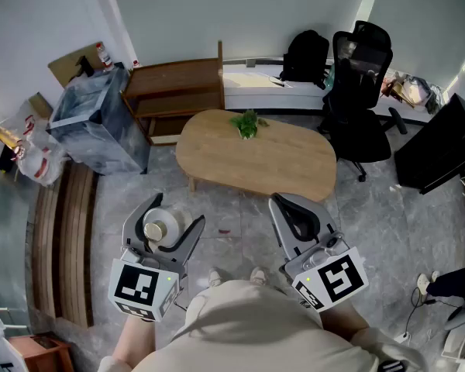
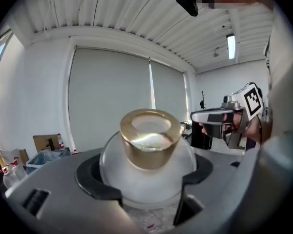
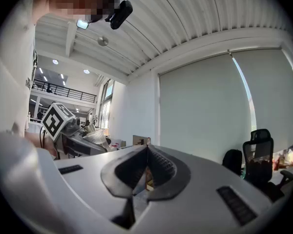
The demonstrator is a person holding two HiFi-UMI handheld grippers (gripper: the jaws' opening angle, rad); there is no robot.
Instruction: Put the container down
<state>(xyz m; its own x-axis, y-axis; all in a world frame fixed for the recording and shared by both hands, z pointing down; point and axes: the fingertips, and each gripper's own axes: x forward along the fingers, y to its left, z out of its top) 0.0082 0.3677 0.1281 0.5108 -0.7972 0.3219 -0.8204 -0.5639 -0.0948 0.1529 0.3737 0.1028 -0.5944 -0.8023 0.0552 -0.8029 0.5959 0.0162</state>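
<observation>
The container [image 1: 160, 228] is a round frosted-glass jar with a gold collar, seen from above in the head view. My left gripper [image 1: 163, 225] is shut on it, jaws spread wide round its globe, held in the air over the floor. In the left gripper view the container [image 2: 149, 156] fills the middle, with the dark pads [image 2: 92, 178] pressed against its sides. My right gripper [image 1: 280, 203] hangs to the right, shut with nothing in it. Its jaws meet at a point in the right gripper view [image 3: 146, 156], where the left gripper [image 3: 77, 134] shows at the far left.
An oval wooden table [image 1: 271, 161] with a small green plant [image 1: 248, 122] stands ahead. Behind it are a wooden bench [image 1: 178, 87], a black office chair [image 1: 358, 84] and a bin lined with plastic [image 1: 97, 122]. Grey stone floor [image 1: 232, 223] lies below the grippers.
</observation>
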